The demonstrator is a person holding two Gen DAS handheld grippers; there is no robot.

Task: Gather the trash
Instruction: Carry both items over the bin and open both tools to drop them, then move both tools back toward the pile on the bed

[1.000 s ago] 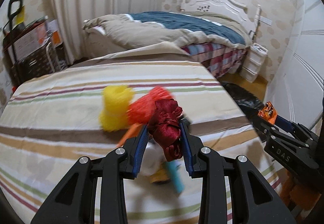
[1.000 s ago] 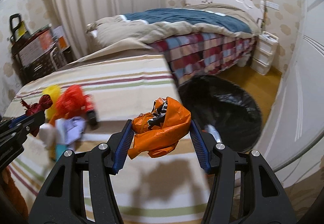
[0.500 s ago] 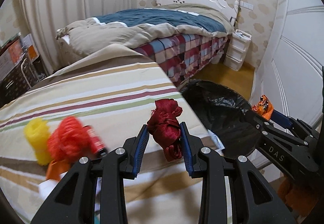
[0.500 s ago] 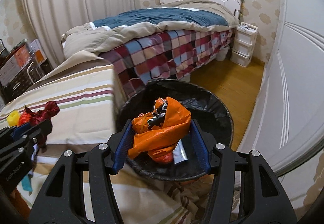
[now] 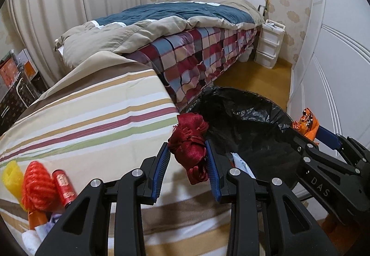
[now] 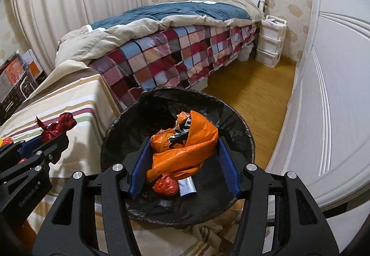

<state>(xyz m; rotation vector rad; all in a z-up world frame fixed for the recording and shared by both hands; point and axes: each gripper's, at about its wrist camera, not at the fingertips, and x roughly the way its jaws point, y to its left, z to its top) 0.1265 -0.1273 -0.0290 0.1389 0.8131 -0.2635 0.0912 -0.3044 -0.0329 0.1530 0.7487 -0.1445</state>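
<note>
While the right gripper [image 6: 183, 156] clamps a crumpled orange plastic bag [image 6: 185, 147] between its blue pads over the black-lined trash bin [image 6: 242, 138], the left gripper [image 5: 187, 157] pinches a dark red fabric bundle [image 5: 190, 142] above the striped bedspread's [image 5: 92, 121] edge, beside the bin. Its fingers hide the bundle's lower folds.
</note>
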